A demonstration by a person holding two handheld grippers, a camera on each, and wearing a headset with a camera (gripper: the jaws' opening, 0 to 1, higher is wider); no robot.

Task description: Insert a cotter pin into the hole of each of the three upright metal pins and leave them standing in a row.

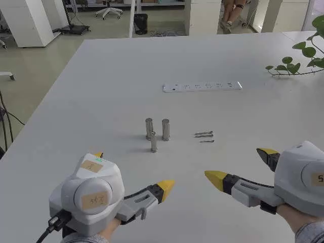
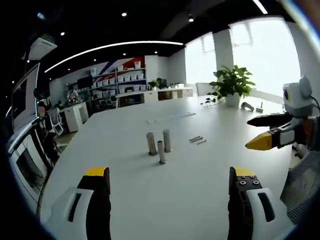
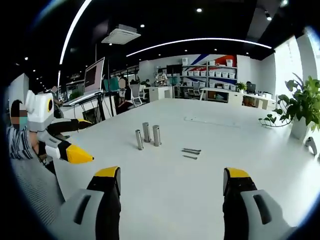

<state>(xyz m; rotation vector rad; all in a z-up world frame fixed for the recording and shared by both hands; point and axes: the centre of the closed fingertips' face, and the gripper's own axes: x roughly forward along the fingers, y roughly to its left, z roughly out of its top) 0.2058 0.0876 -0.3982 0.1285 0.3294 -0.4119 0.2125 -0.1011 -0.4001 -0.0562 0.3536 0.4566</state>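
Three upright metal pins (image 1: 156,132) stand in a close cluster near the middle of the white table (image 1: 101,101), also seen as metal pins (image 2: 159,144) and metal pins (image 3: 147,135). Three cotter pins (image 1: 204,136) lie flat just to their right, shown again as cotter pins (image 2: 196,139) and cotter pins (image 3: 190,152). My left gripper (image 1: 132,171) hovers open near the front edge, left of the pins. My right gripper (image 1: 242,166) is open at the front right. Both hold nothing.
A white power strip (image 1: 202,86) lies beyond the pins. A green potted plant (image 1: 302,59) trails over the table's far right corner. Office chairs, shelves and a seated person stand beyond the table.
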